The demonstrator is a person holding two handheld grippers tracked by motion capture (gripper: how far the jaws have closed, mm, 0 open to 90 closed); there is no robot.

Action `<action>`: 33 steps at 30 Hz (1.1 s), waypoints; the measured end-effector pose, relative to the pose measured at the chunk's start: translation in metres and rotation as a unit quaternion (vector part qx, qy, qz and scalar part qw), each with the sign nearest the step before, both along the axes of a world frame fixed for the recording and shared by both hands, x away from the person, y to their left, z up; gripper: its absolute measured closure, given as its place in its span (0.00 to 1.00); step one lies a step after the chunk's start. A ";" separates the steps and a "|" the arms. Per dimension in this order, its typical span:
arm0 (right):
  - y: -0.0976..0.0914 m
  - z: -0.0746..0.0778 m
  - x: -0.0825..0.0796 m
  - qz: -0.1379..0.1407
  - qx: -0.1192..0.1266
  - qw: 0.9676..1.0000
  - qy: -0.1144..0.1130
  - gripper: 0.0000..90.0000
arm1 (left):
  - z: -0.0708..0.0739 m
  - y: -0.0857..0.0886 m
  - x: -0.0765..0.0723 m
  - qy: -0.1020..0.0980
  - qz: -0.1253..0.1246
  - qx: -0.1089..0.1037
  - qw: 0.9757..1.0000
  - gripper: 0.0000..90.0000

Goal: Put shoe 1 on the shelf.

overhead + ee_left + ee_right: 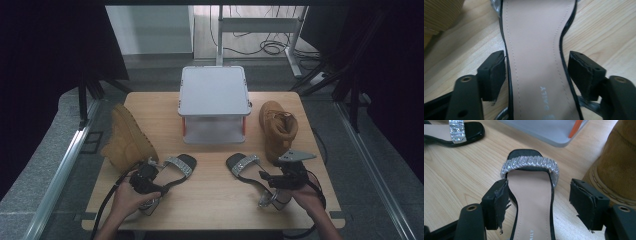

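High view: you have both claws down at the near edge of the tabletop (215, 200), each over a black sandal. Left claw (537, 75) stands apart, straddling the left sandal (536, 50) at mid-sole, pads not pressing. Right claw (540, 202) likewise apart around the right sandal (531, 202), behind its glitter strap (530, 163). Step looks like the grasp on both: next, close on the sole edges, which are thin and may slip. Farther off, a tan boot (125, 140) lies near the left sandal, another boot (277, 127) just beside the right one; crowding likely there. Grey box (215, 92) at centre back.
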State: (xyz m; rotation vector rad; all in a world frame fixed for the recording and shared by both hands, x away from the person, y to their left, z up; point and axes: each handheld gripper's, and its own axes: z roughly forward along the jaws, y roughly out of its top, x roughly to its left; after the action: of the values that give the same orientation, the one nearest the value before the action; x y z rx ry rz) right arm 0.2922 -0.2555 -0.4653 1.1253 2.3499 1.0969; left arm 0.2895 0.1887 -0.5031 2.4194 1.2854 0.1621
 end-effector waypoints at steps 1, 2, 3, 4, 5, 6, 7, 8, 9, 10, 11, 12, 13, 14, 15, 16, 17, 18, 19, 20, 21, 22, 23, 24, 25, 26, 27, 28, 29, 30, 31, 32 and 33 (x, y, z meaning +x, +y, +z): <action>0.000 -0.001 0.001 0.000 -0.001 1.000 0.005 0.35 | -0.002 -0.001 0.001 0.004 0.000 0.005 1.000 0.39; -0.001 -0.001 0.002 0.000 -0.001 1.000 0.010 0.35 | -0.004 -0.002 0.001 0.008 0.001 0.007 1.000 0.39; -0.001 -0.002 0.004 0.000 -0.003 1.000 0.015 0.34 | -0.006 -0.003 0.001 0.011 0.001 0.006 1.000 0.40; 0.000 -0.003 0.005 0.001 -0.006 1.000 0.019 0.34 | -0.007 -0.003 0.001 0.011 0.002 0.004 1.000 0.42; 0.000 -0.004 0.006 0.003 -0.008 1.000 0.024 0.34 | -0.007 -0.003 0.001 0.011 0.003 0.004 1.000 0.42; 0.001 -0.005 0.006 0.006 -0.013 0.999 0.029 0.34 | -0.007 -0.002 0.001 0.011 0.005 0.002 1.000 0.43; 0.002 -0.006 0.007 0.008 -0.018 0.999 0.036 0.34 | -0.007 -0.002 0.001 0.012 0.005 0.002 1.000 0.43; 0.003 -0.007 0.008 0.010 -0.021 0.999 0.041 0.33 | -0.007 -0.002 0.001 0.012 0.006 0.001 1.000 0.43; 0.004 -0.008 0.009 0.014 -0.026 0.998 0.047 0.33 | -0.007 -0.002 0.001 0.012 0.007 0.000 1.000 0.44; 0.006 -0.009 0.010 0.016 -0.033 0.998 0.053 0.32 | -0.007 -0.002 0.001 0.012 0.008 0.000 1.000 0.44; 0.007 -0.010 0.010 0.017 -0.039 0.998 0.055 0.32 | -0.007 -0.002 0.001 0.012 0.010 0.000 1.000 0.44; 0.009 -0.012 0.012 0.018 -0.045 0.997 0.063 0.31 | -0.007 -0.002 0.001 0.013 0.012 0.000 1.000 0.44; 0.010 -0.013 0.014 0.019 -0.050 0.996 0.071 0.30 | -0.007 -0.002 0.001 0.013 0.014 -0.001 1.000 0.44; 0.012 -0.016 0.016 0.019 -0.058 0.995 0.081 0.30 | -0.007 -0.002 0.001 0.013 0.014 -0.001 1.000 0.44; 0.013 -0.017 0.017 0.021 -0.064 0.994 0.084 0.29 | -0.007 -0.002 0.001 0.012 0.015 -0.001 1.000 0.44; 0.014 -0.018 0.019 0.022 -0.069 0.993 0.088 0.29 | -0.007 -0.002 0.000 0.012 0.014 -0.002 1.000 0.44; 0.015 -0.020 0.020 0.024 -0.076 0.992 0.097 0.29 | -0.007 -0.001 0.000 0.012 0.015 -0.002 1.000 0.45; 0.016 -0.022 0.022 0.026 -0.081 0.991 0.104 0.29 | -0.007 -0.001 0.000 0.012 0.016 -0.005 1.000 0.45; 0.018 -0.024 0.023 0.026 -0.088 0.989 0.114 0.30 | -0.007 -0.001 0.000 0.012 0.015 -0.005 1.000 0.45; 0.019 -0.025 0.024 0.025 -0.091 0.988 0.120 0.30 | -0.007 -0.001 0.000 0.012 0.018 -0.007 1.000 0.45; 0.019 -0.026 0.025 0.026 -0.095 0.987 0.128 0.30 | -0.007 -0.001 0.001 0.012 0.018 -0.007 1.000 0.45; 0.020 -0.028 0.025 0.027 -0.098 0.985 0.136 0.31 | -0.007 -0.001 0.000 0.013 0.020 -0.007 1.000 0.45; 0.021 -0.029 0.026 0.028 -0.104 0.984 0.144 0.32 | -0.007 -0.001 0.001 0.014 0.020 -0.008 1.000 0.45; 0.022 -0.031 0.027 0.030 -0.112 0.982 0.151 0.32 | -0.007 -0.001 0.001 0.013 0.021 -0.009 1.000 0.45; 0.024 -0.032 0.027 0.033 -0.121 0.980 0.156 0.33 | -0.007 -0.001 0.001 0.013 0.021 -0.010 1.000 0.45; 0.024 -0.032 0.028 0.033 -0.127 0.979 0.159 0.34 | -0.007 -0.001 0.000 0.013 0.022 -0.010 1.000 0.45; 0.025 -0.033 0.028 0.033 -0.133 0.977 0.164 0.36 | -0.007 0.000 0.000 0.012 0.022 -0.010 1.000 0.45; 0.026 -0.033 0.029 0.033 -0.136 0.976 0.169 0.39 | -0.007 0.000 0.000 0.011 0.025 -0.012 1.000 0.45; 0.026 -0.034 0.030 0.031 -0.137 0.974 0.177 0.40 | -0.007 0.000 0.000 0.010 0.025 -0.013 1.000 0.45; 0.026 -0.035 0.030 0.031 -0.137 0.974 0.179 0.40 | -0.008 0.000 -0.001 0.009 0.026 -0.014 1.000 0.45; 0.026 -0.035 0.030 0.028 -0.136 0.974 0.179 0.41 | -0.008 0.000 -0.001 0.008 0.027 -0.015 0.999 0.45; 0.026 -0.034 0.030 0.025 -0.135 0.974 0.180 0.41 | -0.008 0.000 -0.001 0.007 0.028 -0.017 0.999 0.45; 0.026 -0.034 0.030 0.023 -0.134 0.974 0.181 0.42 | -0.008 0.001 -0.002 0.007 0.029 -0.018 0.999 0.45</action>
State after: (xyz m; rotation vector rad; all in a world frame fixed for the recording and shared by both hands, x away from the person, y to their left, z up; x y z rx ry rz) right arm 0.3222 -0.2297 -0.4997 1.2563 2.7095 0.5960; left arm 0.2879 0.1894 -0.5110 2.3580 1.3542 0.1379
